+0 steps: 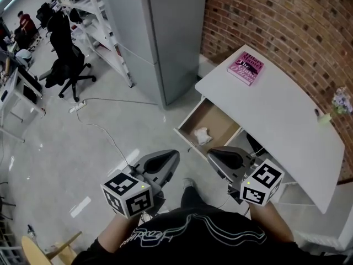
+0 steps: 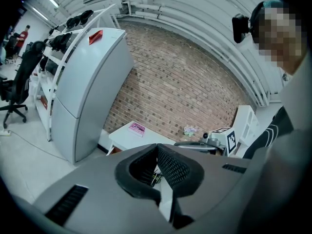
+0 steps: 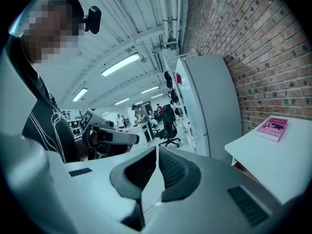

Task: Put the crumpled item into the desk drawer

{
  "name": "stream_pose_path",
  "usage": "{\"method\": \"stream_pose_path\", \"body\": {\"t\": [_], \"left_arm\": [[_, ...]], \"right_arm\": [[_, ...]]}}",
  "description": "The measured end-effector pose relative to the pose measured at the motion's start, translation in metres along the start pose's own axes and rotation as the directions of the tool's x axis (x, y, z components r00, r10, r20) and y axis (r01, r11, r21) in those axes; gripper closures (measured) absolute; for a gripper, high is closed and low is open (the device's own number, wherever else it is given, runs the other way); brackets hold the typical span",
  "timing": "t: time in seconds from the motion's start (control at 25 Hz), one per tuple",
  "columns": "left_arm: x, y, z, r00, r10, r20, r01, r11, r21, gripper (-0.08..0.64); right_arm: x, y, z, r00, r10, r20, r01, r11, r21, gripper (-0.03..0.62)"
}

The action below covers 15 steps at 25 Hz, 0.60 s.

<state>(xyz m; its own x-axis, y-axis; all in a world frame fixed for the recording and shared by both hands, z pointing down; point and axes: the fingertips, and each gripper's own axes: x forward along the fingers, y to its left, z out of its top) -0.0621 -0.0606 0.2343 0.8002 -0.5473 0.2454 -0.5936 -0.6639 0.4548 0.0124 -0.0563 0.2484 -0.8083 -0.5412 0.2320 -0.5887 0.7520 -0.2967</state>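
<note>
1. Left claw: clenched. In the left gripper view its two ribbed pads meet at the tips with nothing between them.
2. Right claw: clenched and empty. In the right gripper view its pads are pressed together.
3. Position of claws: in the head view I hold both in front of me, left at 7 o'clock and right at 5 o'clock from the open drawer. Neither touches it.
4. Task item: the crumpled item, white, lies on the drawer's wooden floor, toward the end nearer me. It sits at about 12 o'clock from the gap between my claws and is clear of both.
5. Desk: white top, running from 1 o'clock to 4 o'clock, with the drawer pulled out from its left side.
6. Pink book: flat on the far end of the desk at 1 o'clock.
7. Surroundings: a tall grey cabinet stands at 12 o'clock, a brick wall at 2 o'clock, and a black office chair at 10 o'clock.
</note>
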Motion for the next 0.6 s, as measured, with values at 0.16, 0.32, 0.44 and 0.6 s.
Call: {"method": "stream_pose_path", "body": {"t": [0.16,0.32,0.44,0.6], "left_arm": [[0.006,0.007,0.002,1.000,0.007,0.000,-0.007,1.000,-0.004,0.538],[0.015,0.010,0.005,1.000,0.008,-0.012,-0.008,1.000,-0.009,0.538],[0.022,0.015,0.005,1.000,0.010,-0.019,-0.010,1.000,-0.014,0.538],[0.034,0.026,0.003,0.999,0.012,-0.030,-0.013,1.000,-0.025,0.538]], "right_arm": [[0.006,-0.007,-0.001,1.000,0.010,-0.010,-0.010,1.000,0.013,0.541],[0.008,-0.017,0.003,1.000,0.015,-0.012,-0.015,1.000,0.020,0.541],[0.012,-0.026,0.003,1.000,0.016,-0.014,-0.016,0.999,0.029,0.541],[0.017,-0.039,0.001,1.000,0.014,-0.017,-0.013,0.999,0.037,0.541]]}}
